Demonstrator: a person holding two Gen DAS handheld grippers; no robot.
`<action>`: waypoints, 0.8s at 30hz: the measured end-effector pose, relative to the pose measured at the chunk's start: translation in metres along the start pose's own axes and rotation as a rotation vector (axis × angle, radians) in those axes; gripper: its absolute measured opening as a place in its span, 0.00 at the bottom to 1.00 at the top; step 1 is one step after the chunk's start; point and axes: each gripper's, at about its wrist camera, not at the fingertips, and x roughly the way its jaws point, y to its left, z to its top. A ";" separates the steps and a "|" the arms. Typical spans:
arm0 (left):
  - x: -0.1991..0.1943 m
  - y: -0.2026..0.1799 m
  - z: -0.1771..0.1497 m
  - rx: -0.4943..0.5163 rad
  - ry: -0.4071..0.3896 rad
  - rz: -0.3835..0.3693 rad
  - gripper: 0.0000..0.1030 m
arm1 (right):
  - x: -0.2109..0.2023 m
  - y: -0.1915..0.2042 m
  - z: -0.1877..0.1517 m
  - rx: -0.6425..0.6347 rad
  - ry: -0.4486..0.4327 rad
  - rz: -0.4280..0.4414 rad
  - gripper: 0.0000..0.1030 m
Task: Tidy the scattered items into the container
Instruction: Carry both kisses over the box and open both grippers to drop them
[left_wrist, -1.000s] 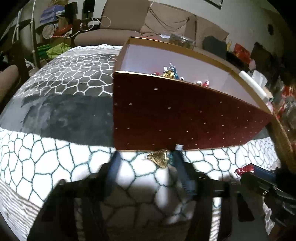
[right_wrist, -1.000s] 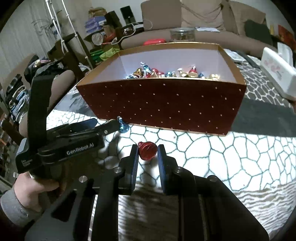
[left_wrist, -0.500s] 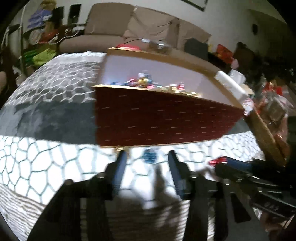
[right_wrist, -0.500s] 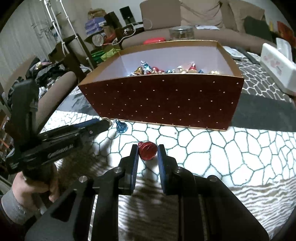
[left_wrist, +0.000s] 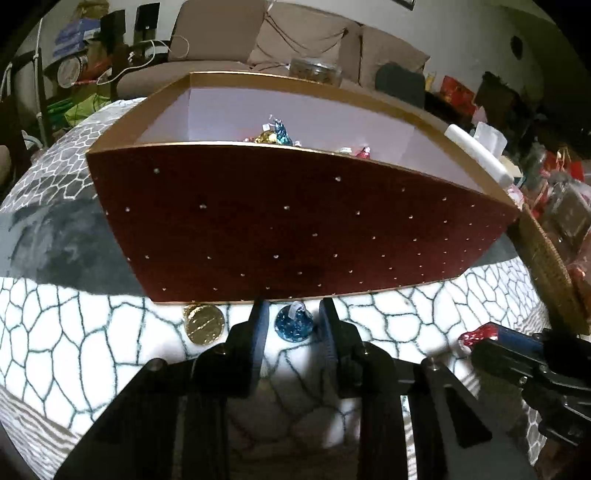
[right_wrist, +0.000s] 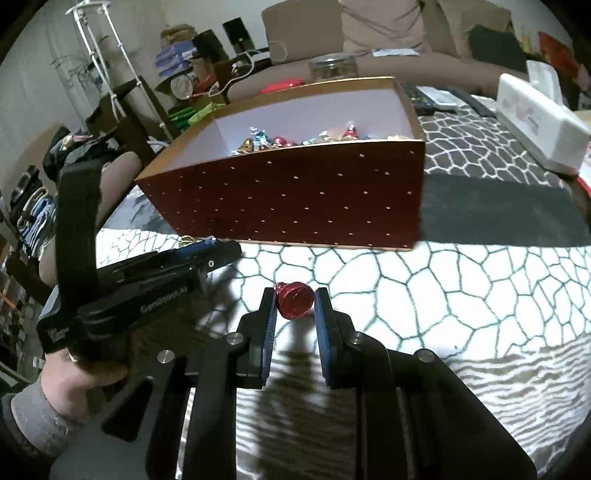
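On the cloth with its pale cracked-stone pattern (left_wrist: 92, 354), a round gold-foil chocolate coin (left_wrist: 203, 324) lies furthest left, close against the bottom edge of the dark red cardboard box with gold dots and a gold rim (left_wrist: 295, 229), where it will be awkward to get fingers around. Just right of it, a blue foil-wrapped drop-shaped chocolate (left_wrist: 294, 324) sits upright on the cloth, also near the box's front wall, and the left gripper (left_wrist: 293, 314) is set around it with its jaws narrowed to either side; whether the pads already press the foil cannot be told from this view, though the gap looks nearly closed. The approach is low and level, probably because the box wall leaves no room to come in from behind. Over the front rim, the box's white interior shows a heap of mixed foil sweets (left_wrist: 275, 133) towards its back wall, so much of the tidying appears done. Further right, out on the open cloth and well apart from the box front, the right gripper (right_wrist: 294, 304) holds a red foil-wrapped chocolate (right_wrist: 294, 305) pinched between its blue-padded fingertips (right_wrist: 322, 306), the sweet lying on its side in the grip. Held this way, it only needs lifting over the gold rim and releasing above the heap.
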 end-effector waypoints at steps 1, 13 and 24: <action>0.000 -0.002 -0.001 0.009 0.001 0.005 0.28 | -0.001 0.000 0.000 0.000 -0.003 0.001 0.19; -0.049 -0.005 0.002 0.015 -0.063 -0.061 0.21 | -0.018 0.010 0.014 -0.026 -0.048 0.013 0.19; -0.101 -0.015 0.057 0.042 -0.143 -0.036 0.21 | -0.046 0.034 0.066 -0.061 -0.125 0.003 0.19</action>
